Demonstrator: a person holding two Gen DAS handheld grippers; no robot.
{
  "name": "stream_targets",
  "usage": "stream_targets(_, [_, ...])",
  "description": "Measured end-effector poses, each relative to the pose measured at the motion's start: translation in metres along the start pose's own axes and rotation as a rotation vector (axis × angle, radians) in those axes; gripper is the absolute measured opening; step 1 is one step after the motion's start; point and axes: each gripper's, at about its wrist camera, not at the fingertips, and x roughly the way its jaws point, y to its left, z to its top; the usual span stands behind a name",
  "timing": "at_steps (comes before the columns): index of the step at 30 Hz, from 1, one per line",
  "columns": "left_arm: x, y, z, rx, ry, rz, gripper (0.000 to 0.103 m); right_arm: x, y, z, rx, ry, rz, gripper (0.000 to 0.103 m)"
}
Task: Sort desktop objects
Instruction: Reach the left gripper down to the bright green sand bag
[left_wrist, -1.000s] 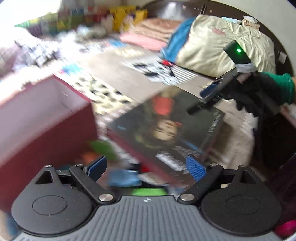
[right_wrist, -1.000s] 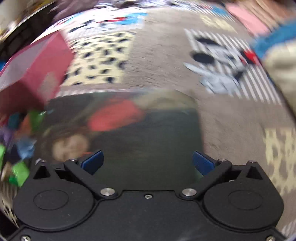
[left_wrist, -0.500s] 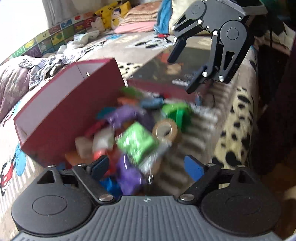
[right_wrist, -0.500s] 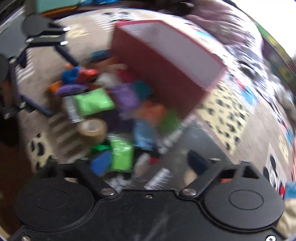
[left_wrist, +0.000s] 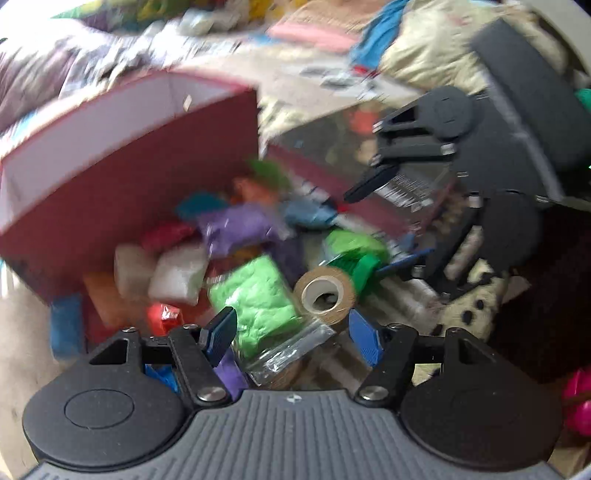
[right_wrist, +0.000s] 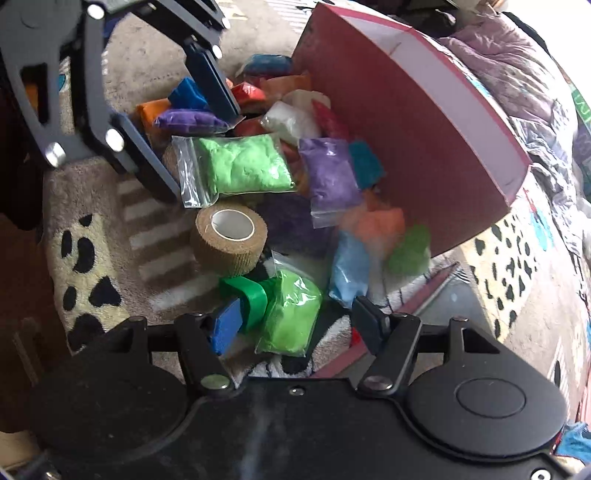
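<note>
The left gripper (left_wrist: 291, 334) is closing its fingers around the near end of a bag of green clay (left_wrist: 258, 295), the pads not yet pressing it. The right gripper (right_wrist: 295, 325) holds its fingers partly open over a smaller green bag (right_wrist: 291, 314), gripping nothing. Between the two bags stands a tan tape roll (right_wrist: 229, 240). Beyond lies a heap of coloured bags (right_wrist: 332, 173) against a tipped red box (right_wrist: 406, 122), all on a patterned rug (right_wrist: 85, 258).

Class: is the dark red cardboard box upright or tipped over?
Tipped over: the dark red cardboard box lies on its side, white inside facing sideways, beside coloured bags.
</note>
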Motion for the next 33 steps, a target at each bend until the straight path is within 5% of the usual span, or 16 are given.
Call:
stream_targets(3, [0.015, 0.01, 0.005, -0.092, 0.053, 0.009, 0.067, 0.008, 0.001, -0.001, -0.01, -0.004, 0.02, 0.066])
stream_targets(14, [0.017, 0.022, 0.019, -0.211, 0.016, -0.055, 0.068, 0.021, -0.014, -0.008, 0.104, -0.008, 0.136, 0.066])
stream_targets(21, [0.014, 0.03, 0.027, -0.259, -0.002, -0.056, 0.068, 0.017, -0.011, -0.007, 0.129, 0.009, 0.179, 0.052])
stream_targets(26, [0.018, 0.031, 0.033, -0.253, 0.029, -0.012, 0.068, 0.013, -0.002, -0.004, 0.105, 0.016, 0.172, 0.051])
stream_targets(33, [0.028, 0.013, 0.033, -0.095, 0.059, 0.086, 0.068, 0.011, 0.008, 0.0, 0.096, 0.02, 0.165, 0.051])
